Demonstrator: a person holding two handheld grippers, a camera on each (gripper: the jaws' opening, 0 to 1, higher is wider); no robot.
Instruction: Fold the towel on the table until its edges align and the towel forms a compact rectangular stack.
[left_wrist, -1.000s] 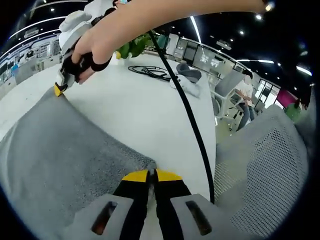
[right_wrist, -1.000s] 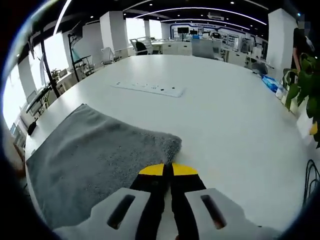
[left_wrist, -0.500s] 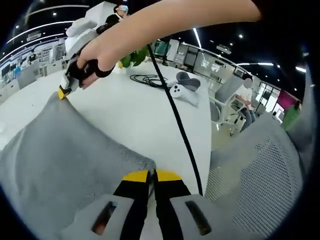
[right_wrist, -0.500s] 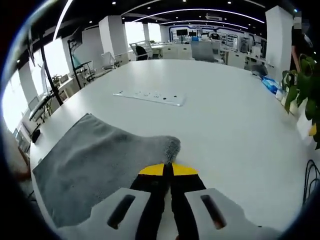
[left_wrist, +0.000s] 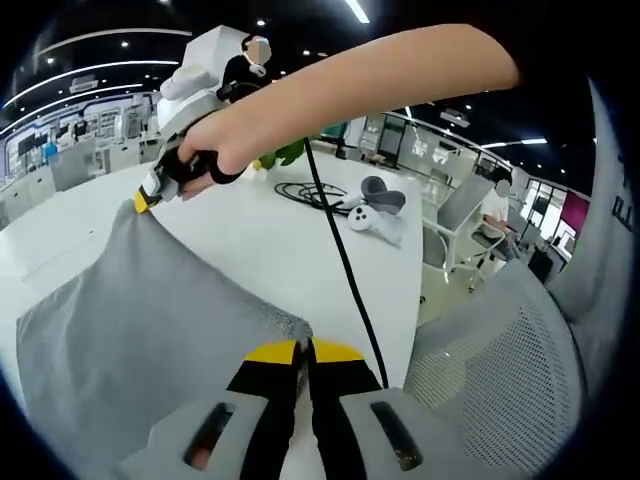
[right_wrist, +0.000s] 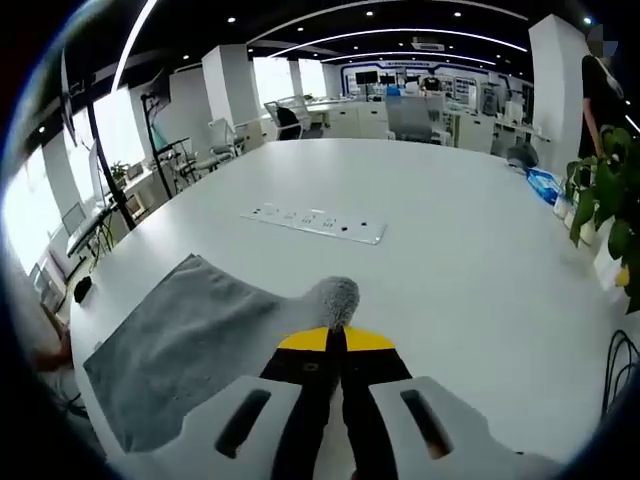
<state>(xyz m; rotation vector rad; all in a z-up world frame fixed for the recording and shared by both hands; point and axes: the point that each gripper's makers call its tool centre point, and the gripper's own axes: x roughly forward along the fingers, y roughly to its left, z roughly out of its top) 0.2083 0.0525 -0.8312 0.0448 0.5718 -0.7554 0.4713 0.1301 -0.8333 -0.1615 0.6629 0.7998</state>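
The white table carries the scene; on it lies most of the grey towel, with one edge lifted clear between our two tools.

In the left gripper view, the left gripper has its yellow-tipped jaws pressed together on the near corner of the towel. The right gripper comes in from the upper left of that view, gripped by a hand, and pinches the far corner of the same edge. The held edge runs taut between the two pinch points, so the towel's long axis lies across our grip line, with the free body hanging away toward the table. In the right gripper view a tuft of the corner stands up just past the closed tips, and the rest of the cloth spreads down and to the left.

Our judgement: the fold turns on carrying this held edge over the resting part to meet the opposite edge; both grippers sit equally on it, neither nearer.

Smaller items: a mesh chair back, a black cable, a white power strip, a white handheld controller, green plants.

No brand or writing is readable.
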